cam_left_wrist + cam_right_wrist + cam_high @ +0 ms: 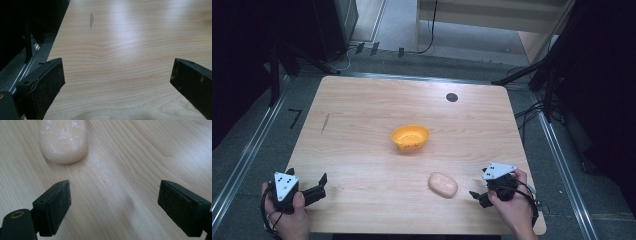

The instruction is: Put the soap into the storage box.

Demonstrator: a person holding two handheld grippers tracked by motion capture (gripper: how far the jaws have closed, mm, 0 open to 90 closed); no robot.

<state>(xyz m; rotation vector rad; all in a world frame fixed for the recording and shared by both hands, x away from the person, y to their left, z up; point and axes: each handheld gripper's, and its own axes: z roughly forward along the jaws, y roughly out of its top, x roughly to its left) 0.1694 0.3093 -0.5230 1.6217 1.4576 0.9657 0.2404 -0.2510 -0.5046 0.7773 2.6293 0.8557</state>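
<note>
Wooden bench (362,130): an orange bowl (410,137) is seen at its centre, a pale soap bar (442,184) near its front edge. Left gripper (323,180) and right gripper (474,196) are held released, jaws spread, at the front corners.

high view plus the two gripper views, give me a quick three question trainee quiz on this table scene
1. True or false: the pale peach oval soap bar lies inside the orange plastic bowl.
2. Which tongs are nearer the soap bar: A) left tongs B) right tongs?
3. Fill in: in both gripper views, the jaws of the tongs stand ____ with bare light wooden table between them.

Key:
1. False; it lies on the table, apart from the bowl, on the person's side of it.
2. B.
3. Open.
</note>
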